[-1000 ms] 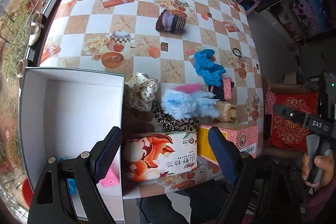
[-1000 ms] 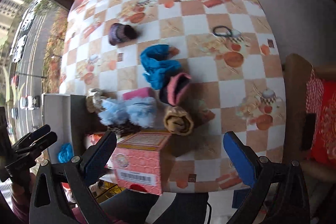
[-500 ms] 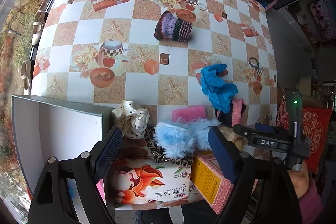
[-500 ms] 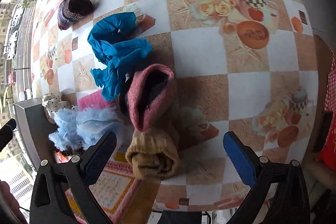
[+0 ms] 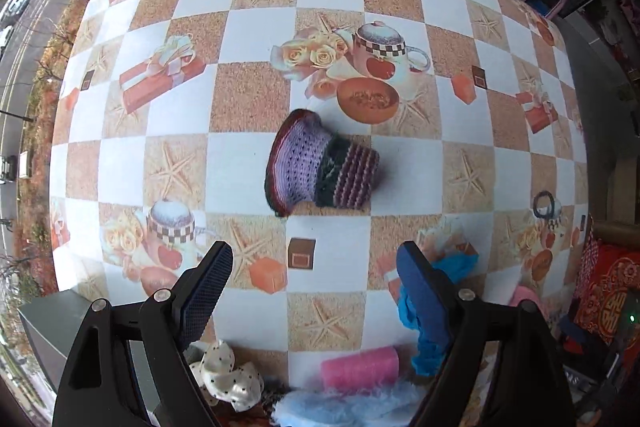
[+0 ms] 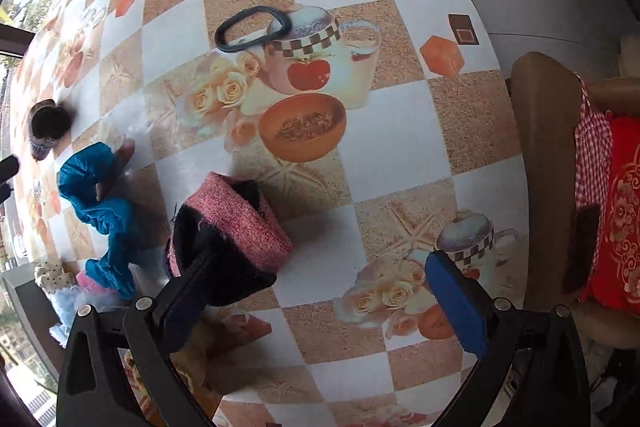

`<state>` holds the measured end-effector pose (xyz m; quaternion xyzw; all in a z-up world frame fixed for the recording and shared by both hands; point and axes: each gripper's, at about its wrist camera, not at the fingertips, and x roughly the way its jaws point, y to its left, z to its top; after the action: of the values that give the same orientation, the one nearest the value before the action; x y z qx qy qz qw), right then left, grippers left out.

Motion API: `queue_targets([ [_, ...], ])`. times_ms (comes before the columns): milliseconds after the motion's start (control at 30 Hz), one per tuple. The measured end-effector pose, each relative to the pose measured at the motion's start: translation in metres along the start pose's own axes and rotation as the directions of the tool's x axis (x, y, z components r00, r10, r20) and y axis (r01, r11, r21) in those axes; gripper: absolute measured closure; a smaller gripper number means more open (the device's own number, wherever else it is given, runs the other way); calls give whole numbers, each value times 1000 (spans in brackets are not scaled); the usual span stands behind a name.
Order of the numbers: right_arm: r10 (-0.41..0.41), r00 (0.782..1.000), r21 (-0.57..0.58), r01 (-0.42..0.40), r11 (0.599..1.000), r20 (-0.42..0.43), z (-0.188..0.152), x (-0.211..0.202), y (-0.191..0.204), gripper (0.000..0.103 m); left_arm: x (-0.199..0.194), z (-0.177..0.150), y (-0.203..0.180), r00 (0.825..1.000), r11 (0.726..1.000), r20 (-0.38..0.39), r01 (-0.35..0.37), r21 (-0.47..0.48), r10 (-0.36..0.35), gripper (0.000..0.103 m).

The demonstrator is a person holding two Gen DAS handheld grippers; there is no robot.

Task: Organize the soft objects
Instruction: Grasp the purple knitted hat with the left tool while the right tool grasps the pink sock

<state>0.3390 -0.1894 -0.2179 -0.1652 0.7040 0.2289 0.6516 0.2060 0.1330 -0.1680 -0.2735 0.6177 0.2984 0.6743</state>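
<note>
Surface: checkered tablecloth (image 5: 256, 163) printed with starfish, teapots and roses covers the table I work over; window on one side, a chair with a red cushion (image 6: 624, 211) on the other.
Left gripper (image 5: 314, 265): I see it spread wide, nothing between the pads, pointing down at the cloth.
Near left gripper: polka-dot scrunchie (image 5: 226, 379), pale blue fluffy piece (image 5: 344, 405), pink sponge (image 5: 360, 367), crumpled blue cloth (image 5: 430, 327) behind the right finger.
Farther out, left view: knitted purple cuff (image 5: 320, 165) lying on its side, alone, beyond the fingertips.
Right gripper (image 6: 320, 291): released, empty.
Near right gripper: pink-and-black knit roll (image 6: 236, 227) partly behind the left finger (image 6: 184, 299); I cannot tell if they touch.
Farther out, right view: black hair tie (image 6: 253, 29) flat on the cloth.
</note>
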Motion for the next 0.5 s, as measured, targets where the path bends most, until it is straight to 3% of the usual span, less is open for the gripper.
queue_targets([
  [233, 80, 997, -37, -80, 996, 9, 3, 10, 17, 1, 36, 23, -8, 999, 999, -13, -37, -28, 36, 16],
  [500, 3, 1000, -111, -3, 994, -1, 8, 37, 50, 1, 71, 29, 1, 997, 997, -68, -49, -59, 45, 16],
])
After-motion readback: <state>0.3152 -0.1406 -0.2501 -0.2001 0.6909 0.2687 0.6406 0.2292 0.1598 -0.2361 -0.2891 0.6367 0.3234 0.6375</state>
